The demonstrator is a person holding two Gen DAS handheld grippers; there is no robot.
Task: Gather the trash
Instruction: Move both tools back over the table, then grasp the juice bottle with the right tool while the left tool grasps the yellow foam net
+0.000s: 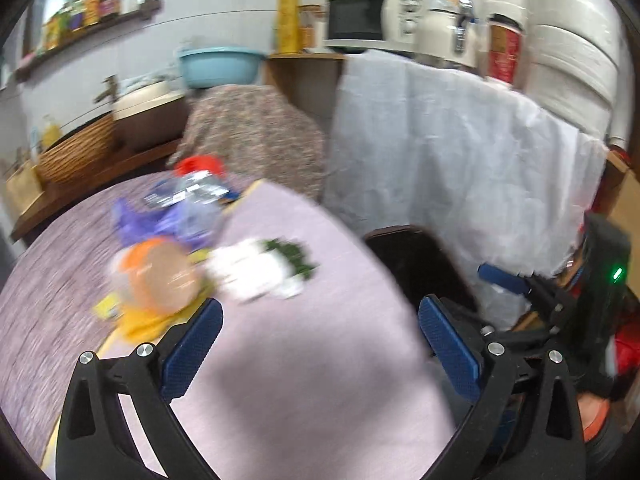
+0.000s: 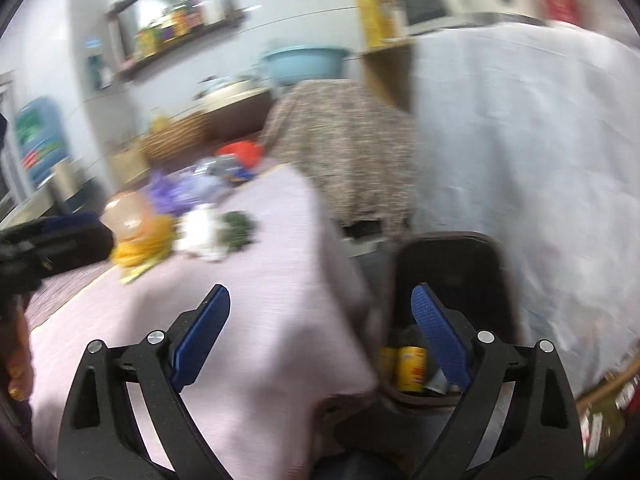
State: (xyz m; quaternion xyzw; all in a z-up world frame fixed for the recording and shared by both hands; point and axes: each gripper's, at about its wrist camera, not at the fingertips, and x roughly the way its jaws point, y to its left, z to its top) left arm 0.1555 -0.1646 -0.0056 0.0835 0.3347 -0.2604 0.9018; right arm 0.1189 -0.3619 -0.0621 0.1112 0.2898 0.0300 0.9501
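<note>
Trash [image 1: 224,256] labels blur unreadable; yellow cans [image 2: 412,368] in bin [image 2: 452,248] likewise.

Home kitchen: microwave [image 1: 354,20], kettle [image 1: 448,36], jar shelf [image 1: 88,24], washbasin [image 1: 220,65]

A blurred table [image 2: 248,320] with a trash pile [image 2: 180,224] was seen past the right gripper [image 2: 320,300], jaws wide apart; cans [image 2: 412,368] lay in a dark bin [image 2: 448,256].

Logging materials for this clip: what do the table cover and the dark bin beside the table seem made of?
Table cover: looks like woven cloth, matte pale pink, draping softly over the table's edge. Bin: probably plastic, dark with a faintly glossy rim; blur leaves it uncertain.
</note>
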